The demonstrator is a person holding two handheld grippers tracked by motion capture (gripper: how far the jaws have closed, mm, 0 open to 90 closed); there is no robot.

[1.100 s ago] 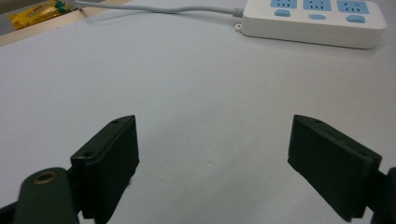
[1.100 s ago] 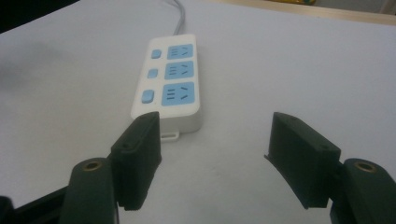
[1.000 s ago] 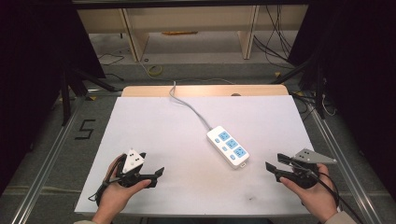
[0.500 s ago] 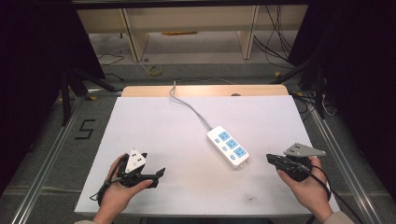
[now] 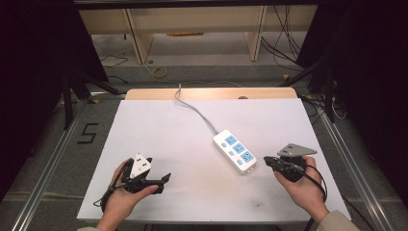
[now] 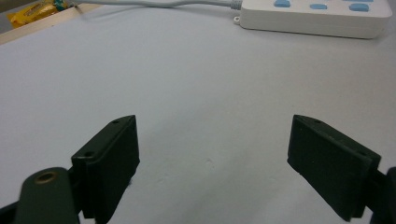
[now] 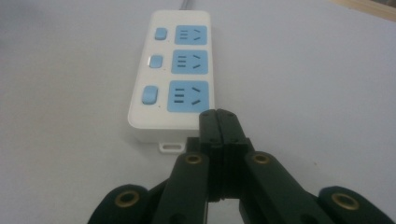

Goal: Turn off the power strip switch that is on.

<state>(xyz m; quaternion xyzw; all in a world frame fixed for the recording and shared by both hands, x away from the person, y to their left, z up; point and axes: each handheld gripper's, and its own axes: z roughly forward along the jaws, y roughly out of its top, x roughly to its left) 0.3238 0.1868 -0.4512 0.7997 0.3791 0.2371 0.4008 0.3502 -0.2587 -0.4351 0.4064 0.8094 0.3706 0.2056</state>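
Observation:
A white power strip [image 5: 235,151] with blue sockets and blue switches lies flat on the white tabletop [image 5: 159,130], right of centre. Its grey cable [image 5: 192,108] runs off the far edge. My right gripper [image 5: 267,160] is shut with nothing between its jaws, its tip just right of the strip's near end. In the right gripper view the closed tip [image 7: 219,117] sits just in front of the strip's [image 7: 180,70] near end. My left gripper [image 5: 163,183] rests at the near left, open and empty. Its jaws [image 6: 233,163] stand wide apart, with the strip [image 6: 317,16] far ahead.
A wooden strip [image 5: 207,93] borders the table's far edge. Beyond it are a shelf frame, loose cables and a yellow packet [image 5: 185,33] on the floor. Metal rails run along both table sides, and a "5" mark [image 5: 88,133] lies to the left.
My right gripper's jaws have gone from apart to shut, and the hand has moved left toward the power strip's near end. The left gripper has kept still.

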